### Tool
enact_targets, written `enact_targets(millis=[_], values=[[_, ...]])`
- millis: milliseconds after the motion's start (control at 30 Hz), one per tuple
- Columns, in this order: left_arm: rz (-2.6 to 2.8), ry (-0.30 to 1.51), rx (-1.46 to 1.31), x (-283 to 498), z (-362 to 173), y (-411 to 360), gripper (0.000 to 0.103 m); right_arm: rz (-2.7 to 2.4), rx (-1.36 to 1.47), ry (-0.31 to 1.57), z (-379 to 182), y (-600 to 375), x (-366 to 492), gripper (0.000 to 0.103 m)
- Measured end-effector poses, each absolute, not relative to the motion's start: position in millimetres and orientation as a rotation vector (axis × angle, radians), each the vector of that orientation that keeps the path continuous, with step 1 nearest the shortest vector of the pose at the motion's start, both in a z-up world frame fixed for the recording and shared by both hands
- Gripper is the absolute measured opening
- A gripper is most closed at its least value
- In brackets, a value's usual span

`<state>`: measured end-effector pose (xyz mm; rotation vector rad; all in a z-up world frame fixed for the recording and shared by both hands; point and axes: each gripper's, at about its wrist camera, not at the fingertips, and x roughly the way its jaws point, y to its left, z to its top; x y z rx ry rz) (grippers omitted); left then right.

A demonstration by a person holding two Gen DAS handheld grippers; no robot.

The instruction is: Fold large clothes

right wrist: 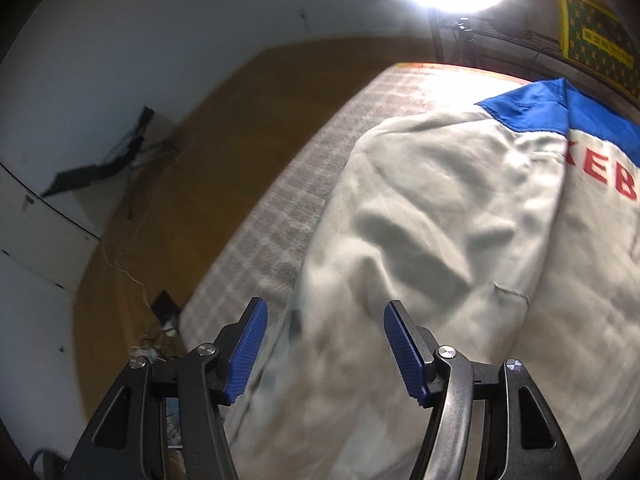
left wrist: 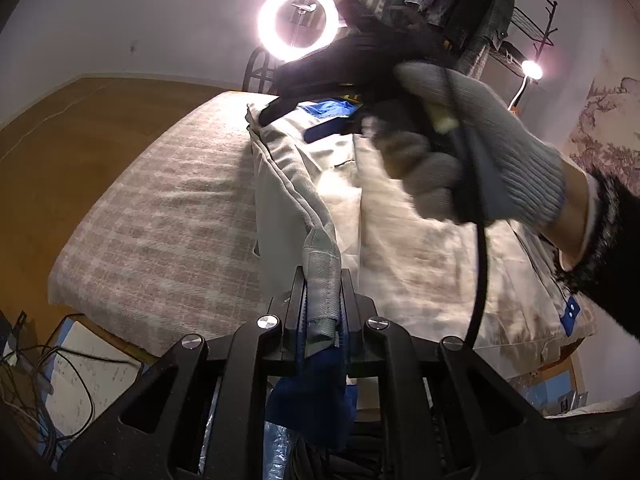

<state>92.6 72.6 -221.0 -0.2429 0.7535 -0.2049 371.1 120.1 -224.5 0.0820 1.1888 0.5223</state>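
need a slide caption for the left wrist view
Left tongs shut on the grey cuff of a pale jacket spread on a checked bed, gloved hand above.

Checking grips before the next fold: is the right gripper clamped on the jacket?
No, the right gripper is open, its blue pads apart above the jacket.

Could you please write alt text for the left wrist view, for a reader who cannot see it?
The left hand-held gripper is shut on a grey cuff of a pale jacket spread on a checked bed. A gloved hand holds the right hand-held gripper above the jacket, with a ring light behind.
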Motion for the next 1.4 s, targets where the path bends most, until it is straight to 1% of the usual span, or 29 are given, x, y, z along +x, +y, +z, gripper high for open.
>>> enact_targets(millis=[167,200,233,267,333,367,400,433,500,633,800,1000,1233,1400], values=[[-0.224,0.754,-0.192,89.8,-218.3,59.1,0.011,0.457,-0.025,1.238,-239.9,152.3,379.3,0.064],[-0.227,0.754,-0.178,89.2,-218.0,56.0,0.011,0.434,-0.057,1.245,-243.6,157.0,379.8,0.062],[-0.230,0.756,-0.166,89.1,-217.8,53.3,0.011,0.415,-0.091,1.249,-246.9,160.6,379.9,0.055],[-0.234,0.757,-0.158,88.5,-217.3,51.0,0.011,0.399,-0.115,1.252,-250.7,162.2,382.5,0.051],[-0.238,0.758,-0.142,88.0,-217.0,46.9,0.011,0.375,-0.142,1.262,-255.9,160.6,383.1,0.026],[-0.241,0.758,-0.136,86.9,-216.4,45.0,0.011,0.371,-0.135,1.263,-256.9,156.1,382.3,0.022],[-0.244,0.758,-0.130,86.5,-216.4,43.3,0.010,0.374,-0.123,1.261,-256.6,150.8,381.8,0.012],[-0.249,0.757,-0.123,85.8,-216.1,41.7,0.010,0.376,-0.105,1.257,-255.7,144.7,380.7,0.006],[-0.261,0.758,-0.111,84.0,-214.7,37.1,0.010,0.389,-0.044,1.250,-252.5,128.1,379.0,0.003],[-0.297,0.759,-0.078,79.8,-211.9,23.2,0.010,0.419,0.127,1.213,-244.3,85.3,374.2,0.001],[-0.357,0.765,-0.024,71.8,-210.8,-4.1,0.010,0.453,0.354,1.120,-233.9,22.0,349.1,0.001],[-0.420,0.790,0.016,67.8,-216.3,-35.7,0.010,0.435,0.587,1.048,-250.8,-53.8,317.0,0.001],[-0.458,0.845,0.054,74.0,-228.8,-64.6,0.011,0.349,0.751,1.103,-296.2,-104.4,305.1,0.001],[-0.490,0.884,0.064,70.7,-234.5,-76.9,0.011,0.315,0.733,1.135,-309.0,-105.2,311.5,0.001]])
